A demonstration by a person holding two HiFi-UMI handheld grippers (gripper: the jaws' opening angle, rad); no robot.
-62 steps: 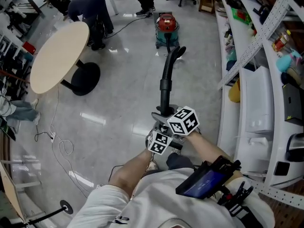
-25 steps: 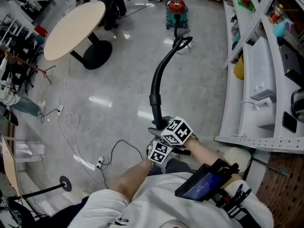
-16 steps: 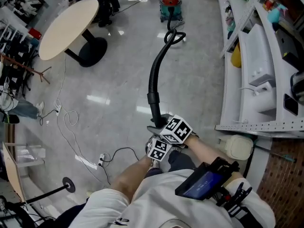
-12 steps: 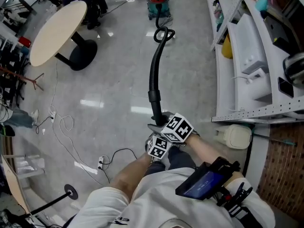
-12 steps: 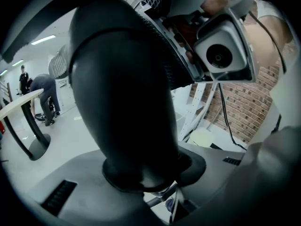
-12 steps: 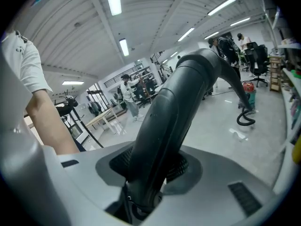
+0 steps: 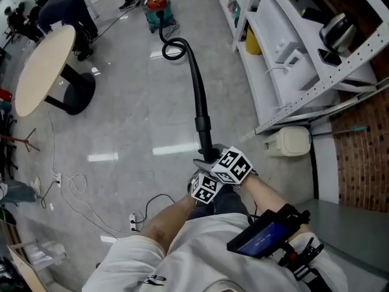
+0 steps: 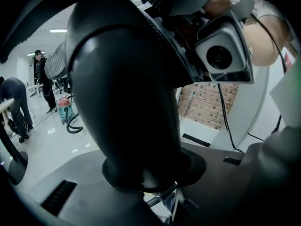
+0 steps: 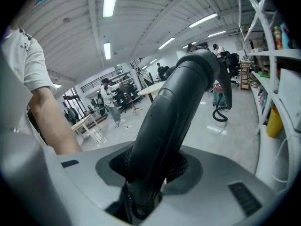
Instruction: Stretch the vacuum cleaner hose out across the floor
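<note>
Hose [image 7: 197, 96] now runs long across the floor [image 7: 140, 120]: from the vacuum cleaner [image 7: 157, 3] at top left of head view, one loop just in front of it, then a near-straight line down to the stiff end piece held at the person's front.

A couple of secs ago the vacuum sat much closer and the hose was short and bent. Now the vacuum is far off and most of the slack is gone. The round table [image 7: 42, 72] has slid to the left edge of head view. More of the shelves [image 7: 285, 59] and a brick wall [image 7: 358, 145] have come in on the right, so the person has backed away with the hose end.

Left gripper [image 8: 146, 173]: fingers partway closed, clamped on the thick black end piece, which fills its view. Right gripper [image 9: 150, 173]: same, fingers gripping the end piece lower down. Grip looks same as before on both, no slip seen.

Meaning for the task: stretch is mostly done, I'd say. Only the loop by the vacuum is left to pull out. More backing up prob straightens it, but may drag the vacuum along.
</note>
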